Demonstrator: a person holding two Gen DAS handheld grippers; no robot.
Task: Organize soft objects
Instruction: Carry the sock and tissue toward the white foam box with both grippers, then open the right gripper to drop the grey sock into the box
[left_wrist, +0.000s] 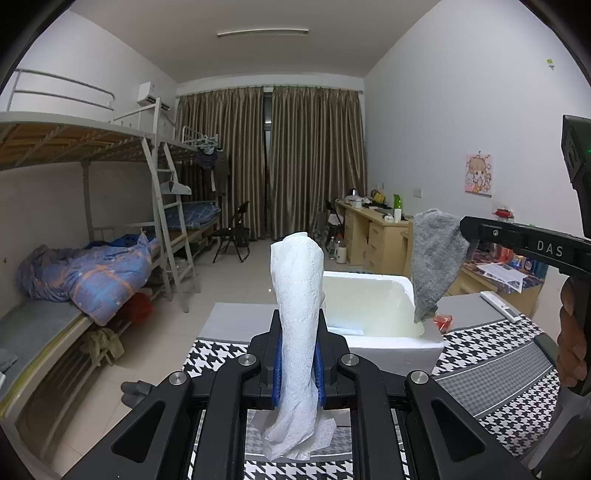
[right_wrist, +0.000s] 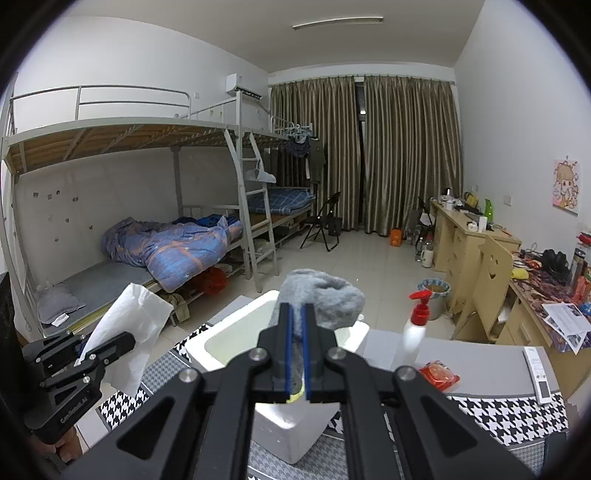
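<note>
Pinching a white embossed paper towel (left_wrist: 299, 325) between the blue-padded jaws of my left gripper (left_wrist: 298, 354), I hold it raised over the desk (left_wrist: 517, 373), which is covered with a black-and-white houndstooth cloth. The towel stands up past the fingertips in a loose roll, and its lower end spills crumpled behind the jaws. My right gripper (right_wrist: 297, 350) has its jaws pressed together on a grey fuzzy fabric piece (right_wrist: 325, 297), probably a sock; a trace of yellow-green shows at the back of the jaws, and I cannot tell what that is. From the left wrist view the grey fabric (left_wrist: 434, 266) hangs down from the right gripper's (left_wrist: 468, 236) tip, with its lower end just at the right rim of the white foam box (left_wrist: 391, 343). That open box sits on the desk ahead of both grippers, and its inside looks pale and bare from both views. From the right wrist view the left gripper (right_wrist: 85, 352) and its paper towel (right_wrist: 129, 325) sit to the left of the box (right_wrist: 291, 435). A white pump bottle with a red top (right_wrist: 415, 328), a red packet (right_wrist: 439, 374) and a white remote control (right_wrist: 537, 373) lie on the desk to the right of the box. A hand (left_wrist: 572, 350) grips the right gripper's handle.
</note>
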